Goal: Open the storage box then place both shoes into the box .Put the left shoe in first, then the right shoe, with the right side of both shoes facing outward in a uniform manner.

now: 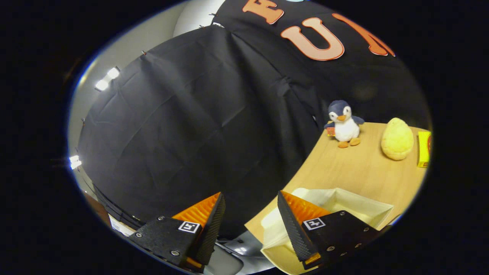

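Gripper point(250, 219) fingers were spread wide apart, nothing held between them. The right finger point(296, 225) hung over the storage box point(366, 208), the left finger point(208, 225) was off the table edge with only the booth cloth behind it.

The box sat at the near corner of the table point(344, 168), cream-coloured, top open, pale inner walls visible. So the opening step looked done, judging from the exposed interior; no lid could be made out. What showed of the inside looked bare, though the right finger covered part of it, so I could not rule out something low in there. No shoe was visible from this angle, so both placements, left first then right, seemed still to do.

Beyond the box, a plush penguin point(344, 124) stood near the table's far edge, a yellow plush lump point(397, 139) beside it, a yellow box point(423, 149) next to that. All well apart from the fingers.
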### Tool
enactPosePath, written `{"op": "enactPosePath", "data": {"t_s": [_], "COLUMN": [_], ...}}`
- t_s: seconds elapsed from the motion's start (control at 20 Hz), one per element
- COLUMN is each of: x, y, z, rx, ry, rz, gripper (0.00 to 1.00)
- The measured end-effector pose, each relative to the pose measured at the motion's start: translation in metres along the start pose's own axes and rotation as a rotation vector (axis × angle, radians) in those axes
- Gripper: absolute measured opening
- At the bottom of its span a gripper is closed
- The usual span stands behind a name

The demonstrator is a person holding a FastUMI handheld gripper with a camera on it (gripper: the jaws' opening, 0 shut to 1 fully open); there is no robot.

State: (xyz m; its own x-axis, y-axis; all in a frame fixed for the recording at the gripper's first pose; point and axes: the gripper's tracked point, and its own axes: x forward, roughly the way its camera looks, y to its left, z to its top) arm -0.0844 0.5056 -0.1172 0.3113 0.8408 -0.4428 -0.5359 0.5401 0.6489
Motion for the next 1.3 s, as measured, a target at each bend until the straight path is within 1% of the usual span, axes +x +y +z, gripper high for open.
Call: {"op": "enactPosePath", "data": {"t_s": [0.15,0.35,0.55,0.65,0.7,0.85,1.0,1.15,1.3], "x": [-0.04,-0.09,-0.143,-0.172,-0.19,-0.222,-0.236,-0.235,-0.234], "y": [-0.059,-0.145,-0.231,-0.265,-0.272,-0.297,-0.311,-0.319,-0.333], "z": [-0.01,-0.039,-0.083,-0.11,-0.126,-0.174,-0.212,-0.244,-0.265], "rx": [-0.013,0.077,0.116,0.107,0.097,0.065,0.029,0.008,0.006], "ry": [-0.03,-0.056,-0.043,-0.017,0.005,0.097,0.174,0.26,0.304], "rz": [-0.133,-0.297,-0.498,-0.592,-0.63,-0.709,-0.762,-0.762,-0.793], "gripper": [0.84,0.84,0.84,0.84,0.84,0.84,0.84,0.83,0.77]}}
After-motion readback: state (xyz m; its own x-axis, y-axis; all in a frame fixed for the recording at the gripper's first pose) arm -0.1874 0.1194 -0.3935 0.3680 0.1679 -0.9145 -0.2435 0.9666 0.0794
